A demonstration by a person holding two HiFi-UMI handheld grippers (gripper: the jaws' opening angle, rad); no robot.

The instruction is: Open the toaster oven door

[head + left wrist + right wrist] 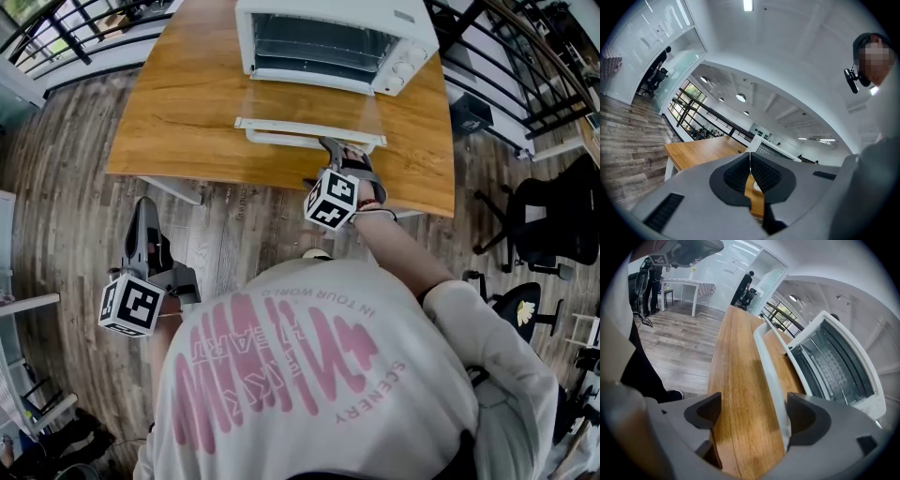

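Right gripper view: right gripper (750, 416) released, jaws astride door handle (769, 362), bar running straight ahead, hugging one jaw; left gripper (750, 160) clenched empty, well apart.

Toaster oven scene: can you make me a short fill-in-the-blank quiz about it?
The door of the toaster oven is ___.
The oven stands on a table made of ___.
Between the jaws of the right gripper lies the door's ___.
The jaws of the left gripper are ___.
Missing words: open; wood; handle; shut.
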